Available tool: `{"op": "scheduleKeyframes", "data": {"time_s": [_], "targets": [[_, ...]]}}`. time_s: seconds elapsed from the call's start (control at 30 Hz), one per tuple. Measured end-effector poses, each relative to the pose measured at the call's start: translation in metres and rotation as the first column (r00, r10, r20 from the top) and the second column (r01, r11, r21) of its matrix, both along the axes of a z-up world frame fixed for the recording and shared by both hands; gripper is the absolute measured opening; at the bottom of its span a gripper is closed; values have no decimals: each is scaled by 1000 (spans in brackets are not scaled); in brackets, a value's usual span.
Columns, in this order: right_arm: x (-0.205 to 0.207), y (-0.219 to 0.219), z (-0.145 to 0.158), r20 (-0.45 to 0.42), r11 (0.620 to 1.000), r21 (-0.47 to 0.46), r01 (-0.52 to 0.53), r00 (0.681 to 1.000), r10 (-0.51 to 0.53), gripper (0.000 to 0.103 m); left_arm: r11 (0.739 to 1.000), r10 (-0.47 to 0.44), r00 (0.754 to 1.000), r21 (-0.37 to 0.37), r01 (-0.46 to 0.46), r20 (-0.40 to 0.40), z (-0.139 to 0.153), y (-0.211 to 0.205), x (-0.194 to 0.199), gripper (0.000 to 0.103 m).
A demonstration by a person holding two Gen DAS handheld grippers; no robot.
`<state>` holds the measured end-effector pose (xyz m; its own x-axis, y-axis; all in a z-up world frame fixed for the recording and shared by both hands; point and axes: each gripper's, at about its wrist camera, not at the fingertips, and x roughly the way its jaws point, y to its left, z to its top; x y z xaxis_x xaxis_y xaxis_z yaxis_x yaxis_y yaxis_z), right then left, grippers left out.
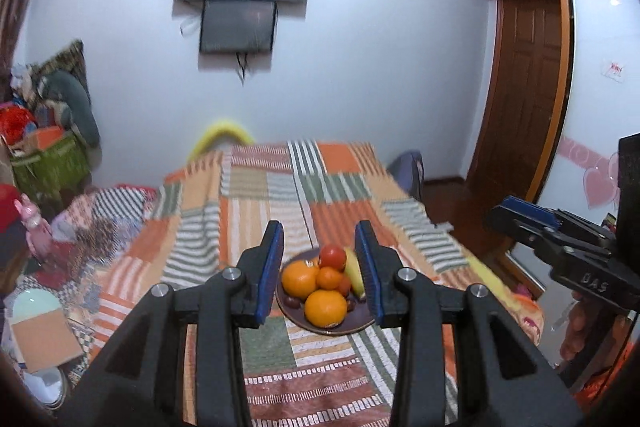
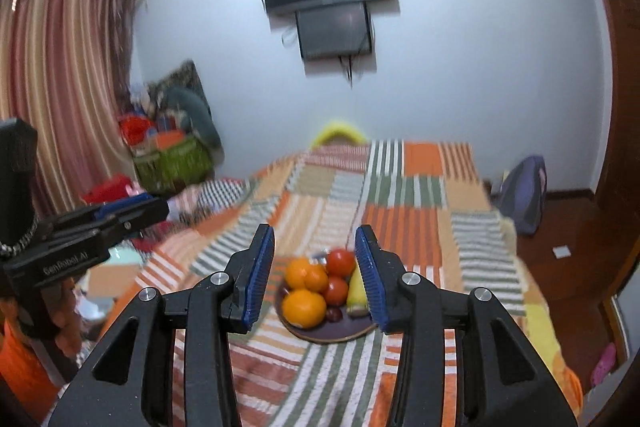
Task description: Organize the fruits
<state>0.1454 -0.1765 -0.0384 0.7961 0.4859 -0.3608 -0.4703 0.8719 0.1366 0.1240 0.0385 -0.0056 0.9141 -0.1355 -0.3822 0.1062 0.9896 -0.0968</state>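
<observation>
**Plate of fruit dead ahead and below, both tongs empty**

My left tongs [image 1: 319, 259] stand parted with nothing between the blue pads, and the same goes for my right tongs [image 2: 315, 267]: jaws apart, pads bare. Both point forward and a little downward over the bed [image 1: 248, 203], raised clear of the quilt.

Straight past the tips of each pair, lower down and a bit farther out, sits the dark plate [image 1: 362, 321] with the fruit heaped on it. It rests on the near part of the striped quilt, roughly centred between my two hands. From the left view the plate shows framed between the pads; from the right view likewise, so I judge neither hand is clearly nearer.

On the heap, the big orange [image 1: 325, 308] lies nearest me, another orange [image 1: 299, 279] at the left, a tomato [image 1: 333, 257] at the far top. The banana [image 1: 354, 273] lies along the right side, its long axis running from near to far, almost in line with my tongs. That puts it on my right hand's side, so I would take it with the right tongs, closing across its width, and leave the left oranges to my left hand.
</observation>
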Motion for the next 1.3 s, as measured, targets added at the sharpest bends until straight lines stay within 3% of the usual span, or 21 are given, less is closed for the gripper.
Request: {"op": "scheduleKeyframes", "data": {"time_s": [0.1, 0.17, 0.23, 0.3, 0.4, 0.53, 0.7, 1.3], "targets": [[-26, -4, 17, 65, 1000, 31, 5, 998, -7, 47, 1000, 4, 999, 0, -4, 48, 15, -4, -25, 39], [-37, -6, 22, 98, 999, 40, 13, 995, -17, 54, 1000, 11, 997, 8, -12, 80, 22, -8, -41, 44], [-50, -8, 28, 129, 998, 56, 24, 991, -32, 62, 1000, 21, 994, 17, -23, 105, 26, -10, -53, 57], [-58, -10, 30, 149, 997, 72, 36, 988, -46, 69, 1000, 22, 992, 16, -25, 127, 30, -13, -65, 60], [-64, -8, 30, 165, 996, 68, 50, 984, -61, 73, 999, 24, 989, 35, -29, 148, 34, -19, -77, 66], [-70, -2, 26, 189, 995, 45, 88, 977, -96, 91, 998, 31, 985, 51, -41, 169, 34, -25, -88, 80], [-78, 1, 24, 213, 992, 33, 122, 969, -126, 103, 997, 48, 984, 57, -59, 171, 29, -28, -90, 90], [-87, -1, 21, 214, 990, 21, 138, 967, -139, 103, 996, 60, 984, 61, -71, 168, 21, -26, -89, 101]]}}
